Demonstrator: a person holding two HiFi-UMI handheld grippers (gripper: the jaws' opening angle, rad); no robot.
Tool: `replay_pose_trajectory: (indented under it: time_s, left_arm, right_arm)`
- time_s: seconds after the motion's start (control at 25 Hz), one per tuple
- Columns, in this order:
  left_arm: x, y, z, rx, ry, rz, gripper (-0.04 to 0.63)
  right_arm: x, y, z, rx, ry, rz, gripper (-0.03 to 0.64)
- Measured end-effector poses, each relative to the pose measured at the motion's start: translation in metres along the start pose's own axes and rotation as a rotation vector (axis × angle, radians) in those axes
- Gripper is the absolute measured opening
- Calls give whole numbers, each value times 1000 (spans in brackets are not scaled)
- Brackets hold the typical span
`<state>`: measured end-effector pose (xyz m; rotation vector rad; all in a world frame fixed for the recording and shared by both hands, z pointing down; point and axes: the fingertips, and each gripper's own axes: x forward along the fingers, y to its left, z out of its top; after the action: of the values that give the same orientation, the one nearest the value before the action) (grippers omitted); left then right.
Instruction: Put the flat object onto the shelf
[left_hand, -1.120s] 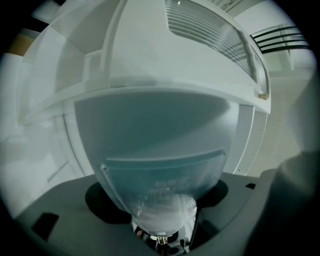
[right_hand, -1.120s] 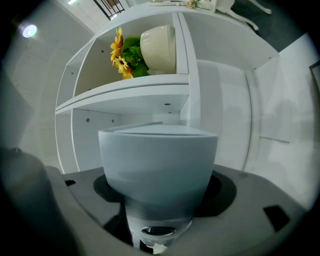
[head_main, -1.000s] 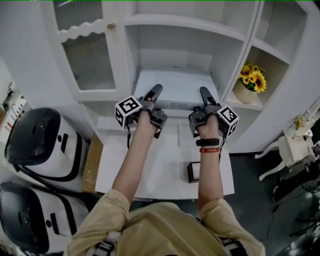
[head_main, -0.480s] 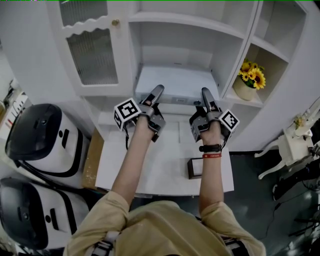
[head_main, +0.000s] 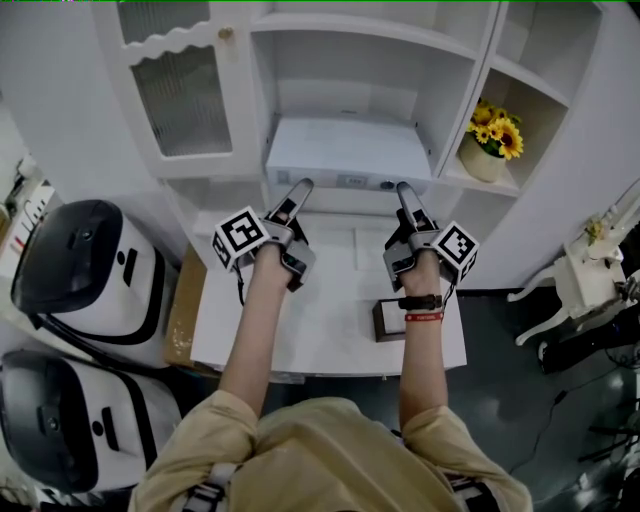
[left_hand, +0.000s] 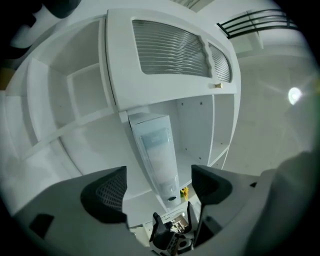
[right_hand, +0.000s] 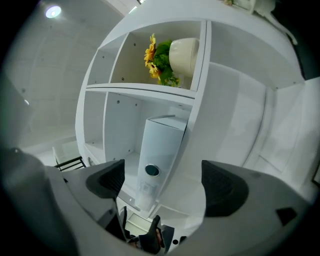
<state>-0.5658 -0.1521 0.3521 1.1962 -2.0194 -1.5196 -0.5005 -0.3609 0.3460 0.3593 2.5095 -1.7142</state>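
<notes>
Left gripper: jaws wide apart and empty. Neither pad touches anything. I see the box's near end through the gap, further on.
Right gripper: released as well, pads spread, nothing pinched. It points at the same box from the other side.
Both, from the head view: side by side, level with each other, just short of the box's front edge, one toward each front corner.
Flat white box: lying flat in the cabinet's middle compartment, on the shelf, and nearly filling its width. A round dark button and a small label face me on the front edge.
Neighbours: a pot of sunflowers sits in the compartment to the right. A ribbed-glass door is on the left. Neither is near my jaws.
Below: the white surface under my wrists, with a small brown box beside the right wrist.
Step in hand: I judge the placing done, since the box rests on the shelf with no grip on it, and this is the let-go.
Doubt: I cannot tell whether the front edge sits flush with the shelf lip or hangs over it.
Next move: draw both grippers straight back with jaws open, clear of the front corners. If the box overhangs, push evenly with both tips first.
</notes>
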Motion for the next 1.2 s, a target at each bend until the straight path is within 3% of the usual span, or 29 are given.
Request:
replay_pose_trajectory:
  time_s: [0.28,0.6,0.72,0.96,1.08,1.2]
  left_arm:
    - [-23,-18,-11,248,-1,47,413]
    - [-36,-28,-33,469,33,99,413]
    - [-36,-32,-38,600,48,132,411]
    - [-32,-42,-40,941,45,235,387]
    - [-30,-42,-36,1027,30,266,363]
    - [-25,-43,-33,1068,21,272,348]
  right_arm:
    - [-28,1,-3,-259,-26,-78,476]
    - [-49,22,-7,-606,-34,-138,468]
    - [-49,32,-11,-722,-44,-141,462]
    - [-45,39,-15,-842,-37,-149,432]
    - [-40,40,-16,-873,-34,-158,404]
    - [-33,40,-19,-908,-23,-166,394]
